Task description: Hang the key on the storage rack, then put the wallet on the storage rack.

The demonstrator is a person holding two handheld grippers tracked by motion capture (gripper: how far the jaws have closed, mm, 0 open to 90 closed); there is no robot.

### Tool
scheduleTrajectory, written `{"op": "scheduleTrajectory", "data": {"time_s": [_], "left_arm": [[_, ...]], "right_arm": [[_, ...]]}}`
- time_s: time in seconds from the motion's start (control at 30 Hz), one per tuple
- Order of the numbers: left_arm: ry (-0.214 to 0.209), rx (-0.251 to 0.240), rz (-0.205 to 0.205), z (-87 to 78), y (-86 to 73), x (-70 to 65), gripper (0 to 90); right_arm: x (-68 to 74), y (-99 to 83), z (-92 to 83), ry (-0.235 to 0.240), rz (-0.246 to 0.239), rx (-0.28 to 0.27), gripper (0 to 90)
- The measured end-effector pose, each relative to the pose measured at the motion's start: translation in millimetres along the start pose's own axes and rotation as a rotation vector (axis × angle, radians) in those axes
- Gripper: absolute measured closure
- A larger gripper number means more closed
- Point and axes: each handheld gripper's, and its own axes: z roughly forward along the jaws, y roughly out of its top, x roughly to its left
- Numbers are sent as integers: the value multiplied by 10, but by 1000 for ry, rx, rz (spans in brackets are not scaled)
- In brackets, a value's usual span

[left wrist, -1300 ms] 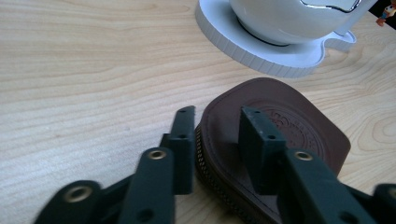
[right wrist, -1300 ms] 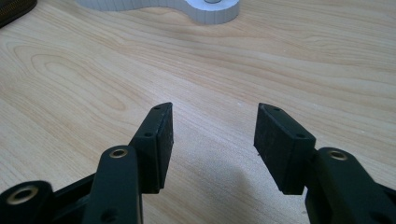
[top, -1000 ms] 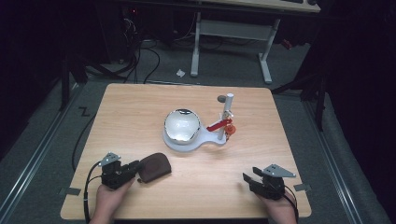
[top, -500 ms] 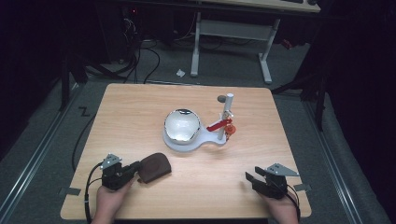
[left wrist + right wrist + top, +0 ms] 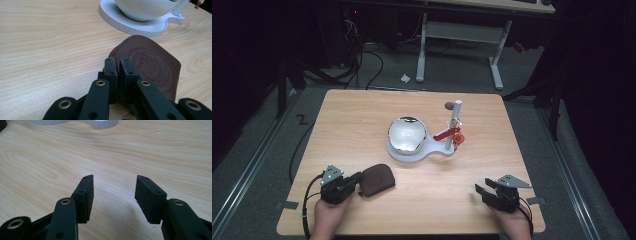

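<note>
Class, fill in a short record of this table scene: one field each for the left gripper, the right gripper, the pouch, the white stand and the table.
left gripper: jaws shut on the near edge of the pouch
right gripper: jaws apart, just been closing a little, nothing between them
pouch: brown leather, round embossed stamp, lying flat
white stand: holds a shiny bowl, upright post with a red clip
table: light wood

We stood in a lab: a lone wooden bench (image 5: 362, 120), cables (image 5: 357, 60) strewn across grey carpet (image 5: 257, 135), adjustable desk frame (image 5: 459, 35) behind.
</note>
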Motion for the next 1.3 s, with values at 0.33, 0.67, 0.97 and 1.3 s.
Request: {"op": "scheduleTrajectory", "data": {"time_s": [0.33,0.67,0.97,1.3], "left_arm": [[-7,-63,52,-99,66,-87,867],[2,-128,105,-245,150,-168,872],[-2,-164,122,-294,195,-233,873],[-12,-177,125,-293,236,-287,873]], "right_arm": [[-46,-25,-5,-25,-2,3,515],[-22,-1,56,-18,-10,6,512],[-19,-5,11,-21,1,-4,521],[-38,-5,11,-21,6,-8,525]]}}
